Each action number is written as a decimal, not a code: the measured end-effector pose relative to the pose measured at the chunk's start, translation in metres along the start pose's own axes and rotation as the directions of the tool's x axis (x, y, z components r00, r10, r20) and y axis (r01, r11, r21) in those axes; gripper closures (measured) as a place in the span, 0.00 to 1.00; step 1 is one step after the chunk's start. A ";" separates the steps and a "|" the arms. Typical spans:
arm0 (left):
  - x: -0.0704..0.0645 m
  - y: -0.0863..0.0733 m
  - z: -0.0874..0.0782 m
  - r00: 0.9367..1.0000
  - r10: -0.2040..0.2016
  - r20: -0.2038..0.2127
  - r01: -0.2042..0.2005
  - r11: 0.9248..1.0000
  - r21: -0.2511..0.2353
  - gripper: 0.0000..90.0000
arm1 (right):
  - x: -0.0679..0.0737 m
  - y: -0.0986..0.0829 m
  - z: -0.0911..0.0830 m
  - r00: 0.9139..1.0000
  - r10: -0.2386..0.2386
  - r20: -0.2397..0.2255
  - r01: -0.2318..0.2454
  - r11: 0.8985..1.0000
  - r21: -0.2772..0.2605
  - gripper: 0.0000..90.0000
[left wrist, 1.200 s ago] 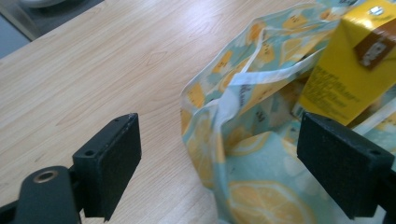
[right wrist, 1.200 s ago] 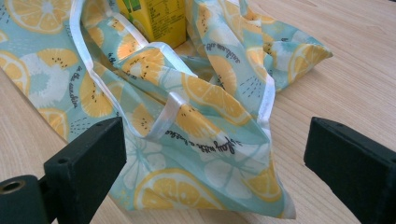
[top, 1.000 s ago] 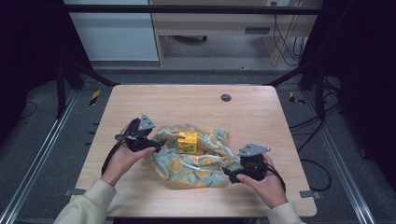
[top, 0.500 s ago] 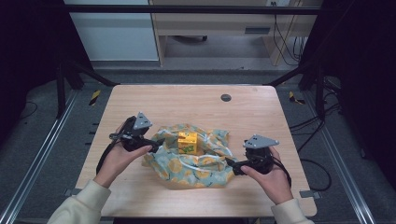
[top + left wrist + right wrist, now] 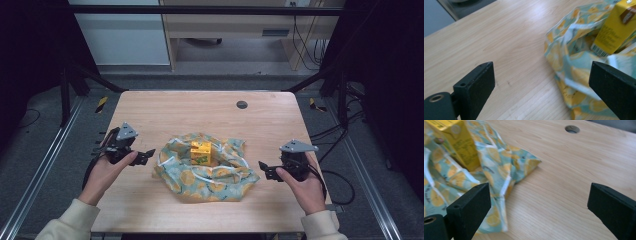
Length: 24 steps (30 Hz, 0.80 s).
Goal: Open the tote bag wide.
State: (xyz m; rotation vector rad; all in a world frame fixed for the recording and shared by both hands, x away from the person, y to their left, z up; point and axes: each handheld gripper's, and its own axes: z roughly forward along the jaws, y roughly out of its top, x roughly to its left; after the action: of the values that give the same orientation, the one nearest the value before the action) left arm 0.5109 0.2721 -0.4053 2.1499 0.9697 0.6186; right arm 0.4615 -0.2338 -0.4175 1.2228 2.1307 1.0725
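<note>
High view, table (image 5: 150,220): wooden top is sitting square in frame, a small round hole (image 5: 242,104) showing near its far edge.
High view, cloth (image 5: 210,175): a crumpled lemon-print cloth is lying at the middle of the table, bunching up around its centre.
High view, carton (image 5: 200,152): a small yellow carton is standing upright on the cloth, folds rising around it.
High view, left tool (image 5: 145,156): it is hovering just left of the cloth, jaws pointing toward it, gripping nothing.
High view, right tool (image 5: 265,171): it is hanging just right of the cloth, jaws aimed inward, nothing in them.
Left gripper view, left tool (image 5: 541,87): jaws are standing wide apart and empty, bare table between them, the right jaw overlapping the cloth's edge in frame.
Left gripper view, cloth (image 5: 564,57): it is spreading across the right side, the carton (image 5: 616,27) rising out of it at upper right, barcode showing.
Right gripper view, right tool (image 5: 539,207): jaws are gaping wide, holding nothing.
Right gripper view, cloth (image 5: 494,170): a corner is lying flat on the wood at the left, the carton (image 5: 461,145) standing on it at the upper left.
Right gripper view, hole (image 5: 572,129): it is showing far off at the top.
</note>
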 end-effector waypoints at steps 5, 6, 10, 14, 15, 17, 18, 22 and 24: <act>0.007 -0.019 0.001 1.000 -0.025 -0.018 0.026 1.000 0.016 0.07 | -0.013 -0.010 0.005 0.996 0.068 0.050 -0.070 0.997 0.021 0.07; 0.008 -0.022 0.002 0.999 -0.027 -0.021 0.027 0.999 0.021 0.07 | -0.016 -0.012 0.007 0.994 0.088 0.056 -0.090 0.996 0.027 0.10; 0.014 -0.038 0.009 0.998 -0.034 -0.048 0.036 0.998 0.052 0.07 | -0.019 -0.017 0.017 0.987 0.142 0.073 -0.144 0.989 0.033 0.14; 0.022 -0.056 0.015 0.995 -0.074 -0.068 0.077 0.996 0.048 0.08 | -0.017 -0.023 0.033 0.983 0.156 0.097 -0.162 0.985 0.061 0.14; 0.024 -0.060 0.016 0.994 -0.069 -0.084 0.074 0.996 0.059 0.08 | -0.018 -0.026 0.037 0.983 0.154 0.099 -0.161 0.985 0.065 0.14; 0.026 -0.069 0.018 0.992 -0.048 -0.116 0.057 0.995 0.081 0.08 | -0.017 -0.032 0.042 0.980 0.154 0.125 -0.164 0.984 0.073 0.14; 0.027 -0.073 0.019 0.991 -0.039 -0.126 0.050 0.995 0.090 0.08 | -0.017 -0.035 0.043 0.980 0.143 0.142 -0.156 0.984 0.085 0.14; 0.031 -0.084 0.022 0.990 -0.056 -0.125 0.071 0.990 0.118 0.08 | -0.021 -0.049 0.040 0.977 0.143 0.155 -0.158 0.984 0.088 0.14; 0.031 -0.084 0.022 0.989 -0.068 -0.130 0.083 0.990 0.118 0.08 | -0.022 -0.053 0.039 0.976 0.143 0.167 -0.160 0.982 0.095 0.14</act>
State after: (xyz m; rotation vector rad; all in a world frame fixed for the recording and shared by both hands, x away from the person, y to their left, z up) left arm 0.5060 0.3287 -0.4786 2.1910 1.1793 0.6794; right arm 0.4728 -0.2536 -0.4830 1.4911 2.0223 0.8959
